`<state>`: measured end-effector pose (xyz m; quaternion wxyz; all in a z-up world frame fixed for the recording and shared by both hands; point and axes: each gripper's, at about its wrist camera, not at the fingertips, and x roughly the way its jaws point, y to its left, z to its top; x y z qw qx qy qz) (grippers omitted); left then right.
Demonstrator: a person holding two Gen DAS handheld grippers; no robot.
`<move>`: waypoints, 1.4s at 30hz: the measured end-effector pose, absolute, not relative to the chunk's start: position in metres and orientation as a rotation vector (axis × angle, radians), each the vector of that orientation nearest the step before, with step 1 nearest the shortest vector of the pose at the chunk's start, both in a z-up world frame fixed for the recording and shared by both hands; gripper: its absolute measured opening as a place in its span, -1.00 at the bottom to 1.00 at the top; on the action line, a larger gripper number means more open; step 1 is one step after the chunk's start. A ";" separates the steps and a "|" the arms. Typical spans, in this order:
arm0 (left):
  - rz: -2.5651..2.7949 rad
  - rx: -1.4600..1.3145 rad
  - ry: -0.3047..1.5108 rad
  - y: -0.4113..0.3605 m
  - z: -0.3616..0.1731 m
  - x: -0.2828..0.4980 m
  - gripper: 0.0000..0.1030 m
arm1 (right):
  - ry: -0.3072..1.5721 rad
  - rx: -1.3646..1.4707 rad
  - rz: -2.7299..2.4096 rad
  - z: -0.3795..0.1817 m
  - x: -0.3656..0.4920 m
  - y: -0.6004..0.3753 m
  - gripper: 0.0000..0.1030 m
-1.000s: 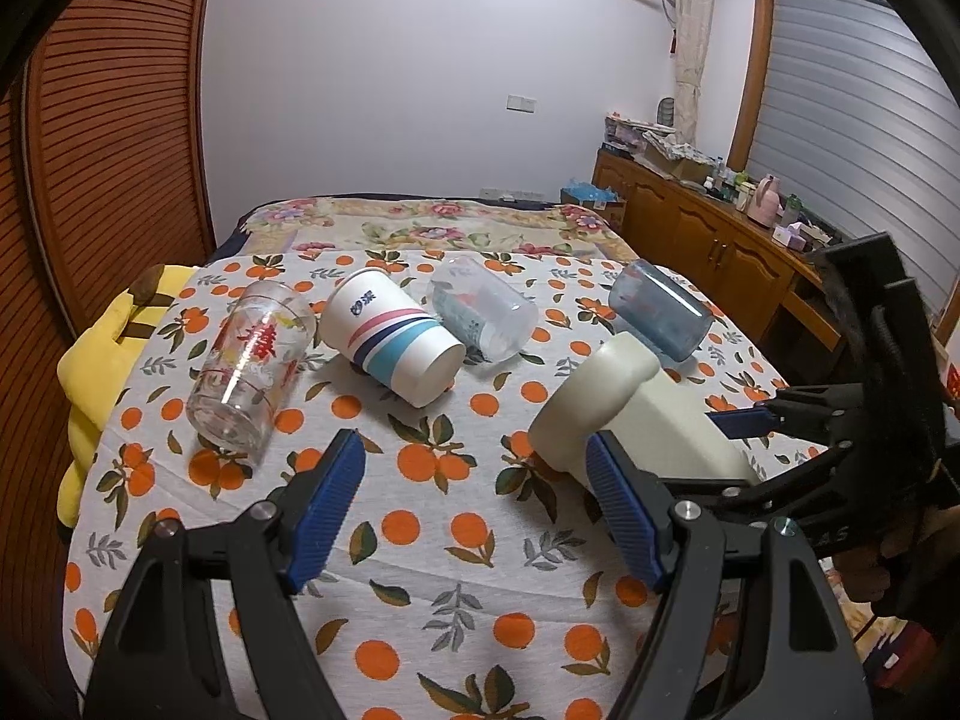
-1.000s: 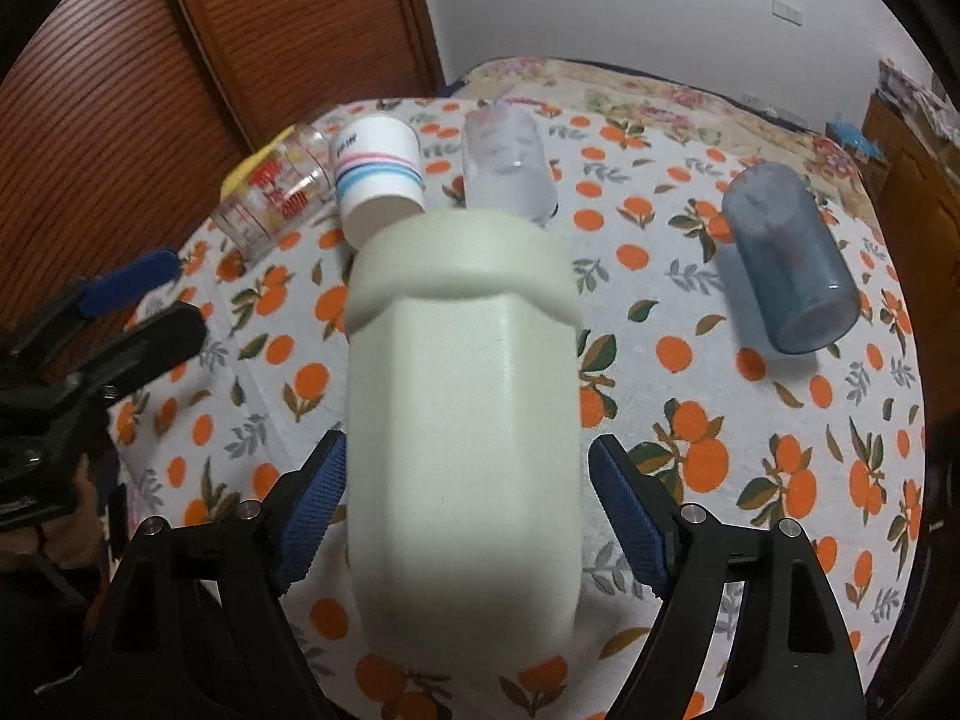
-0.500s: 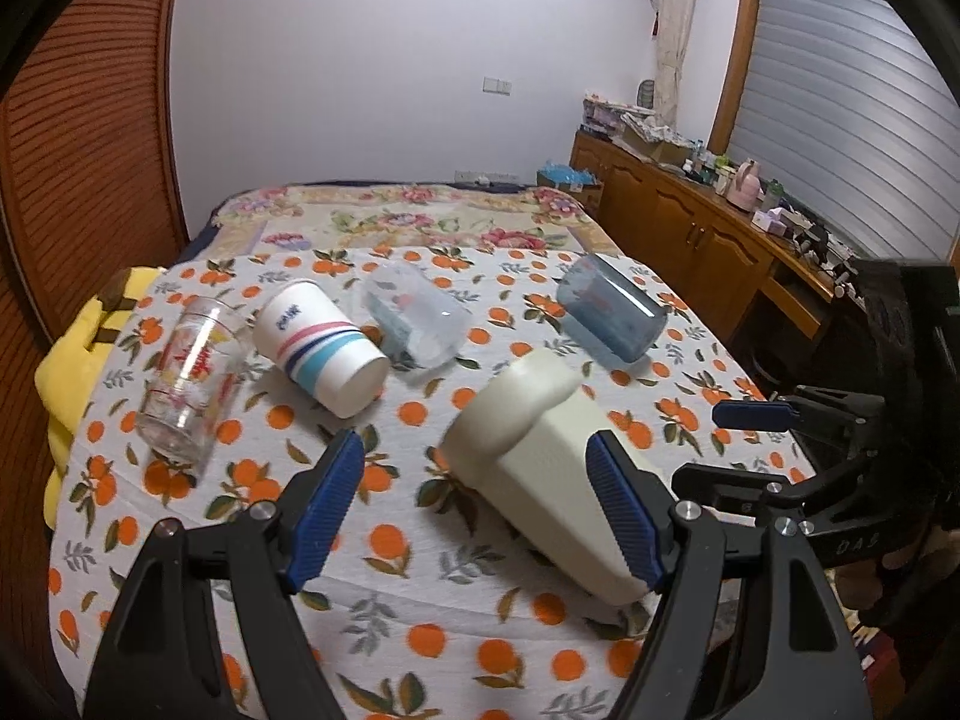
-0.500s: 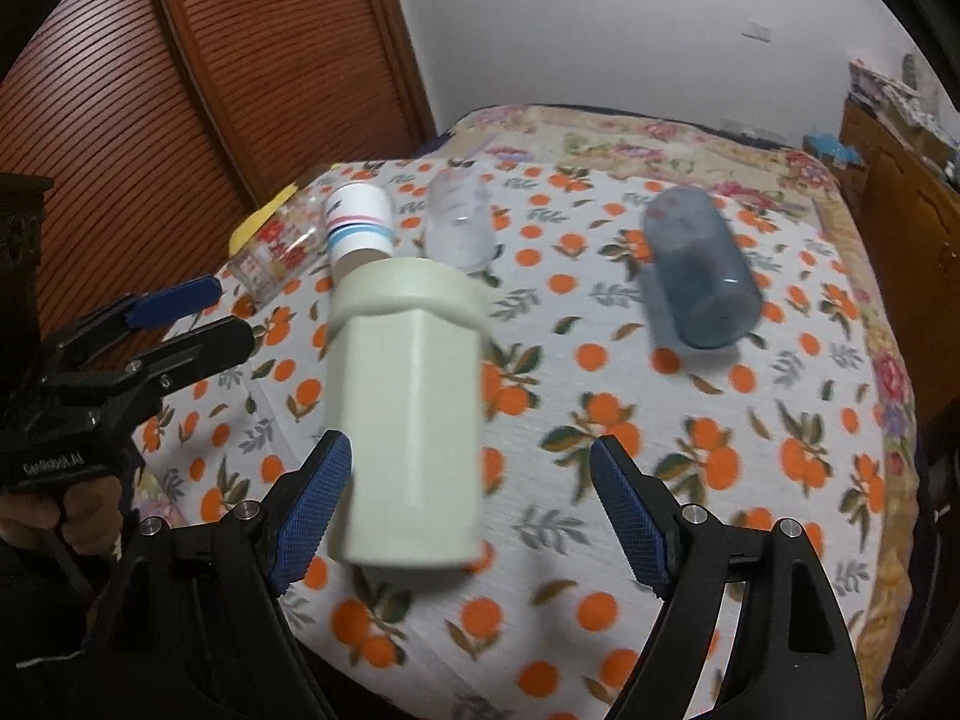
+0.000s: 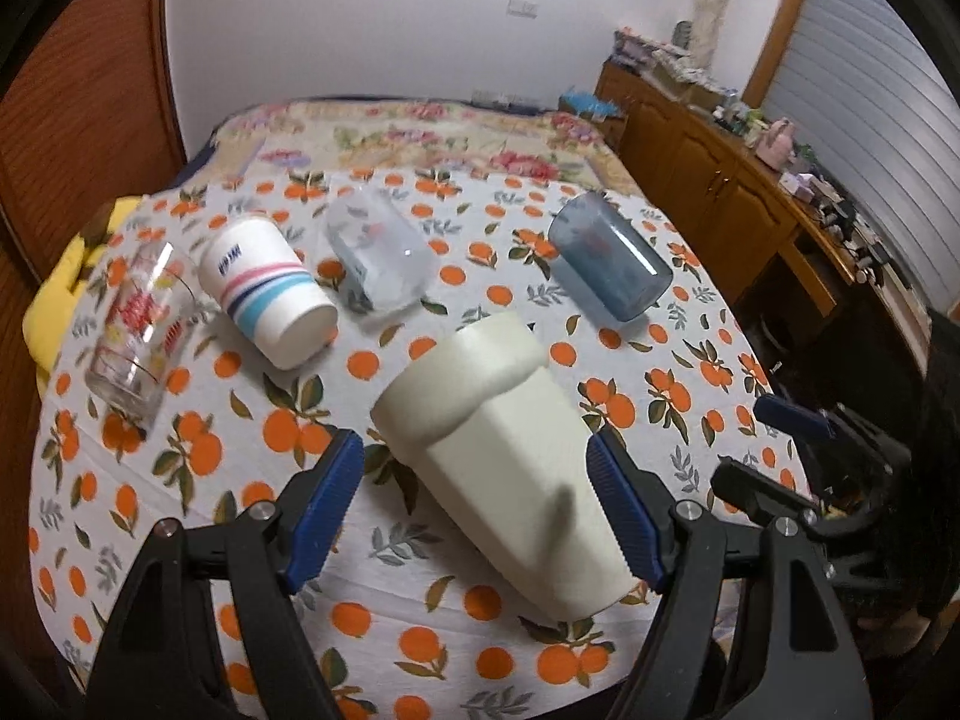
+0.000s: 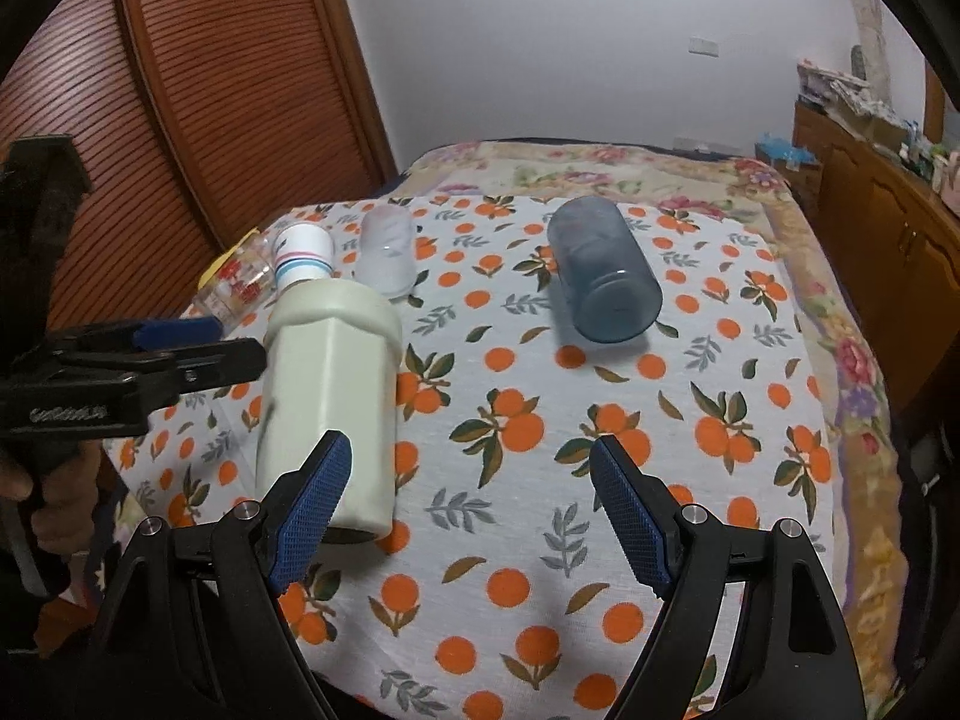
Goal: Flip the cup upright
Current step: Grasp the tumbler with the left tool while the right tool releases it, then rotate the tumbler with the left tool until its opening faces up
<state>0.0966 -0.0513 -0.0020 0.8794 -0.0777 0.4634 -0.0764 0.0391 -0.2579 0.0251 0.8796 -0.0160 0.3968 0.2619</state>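
Note:
A cream cup (image 5: 510,456) lies on its side on the orange-print tablecloth (image 5: 198,456), its wide rim pointing away. My left gripper (image 5: 477,504) is open, its blue pads on either side of the cup and apart from it. In the right wrist view the cream cup (image 6: 330,396) lies left of my right gripper (image 6: 465,516), which is open and empty; the left pad overlaps the cup's near end. The left gripper's fingers (image 6: 174,330) show at the far left.
Several other cups lie on their sides behind: a printed glass (image 5: 138,336), a striped paper cup (image 5: 270,294), a frosted clear cup (image 5: 378,258) and a blue tumbler (image 5: 606,264), also in the right wrist view (image 6: 600,270). A wooden sideboard (image 5: 750,180) stands right.
My right gripper has pulled back and to the right, away from the cream cup. My left gripper has moved right and forward until its pads flank the cup.

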 end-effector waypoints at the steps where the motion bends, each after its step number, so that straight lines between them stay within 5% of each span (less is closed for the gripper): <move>1: -0.154 -0.169 0.977 -0.052 -0.003 0.099 0.50 | 0.823 -0.028 0.545 0.025 0.039 -0.259 0.62; 42: -0.131 -0.464 1.235 -0.057 -0.068 0.155 0.81 | 0.850 0.038 0.553 0.012 0.038 -0.274 0.62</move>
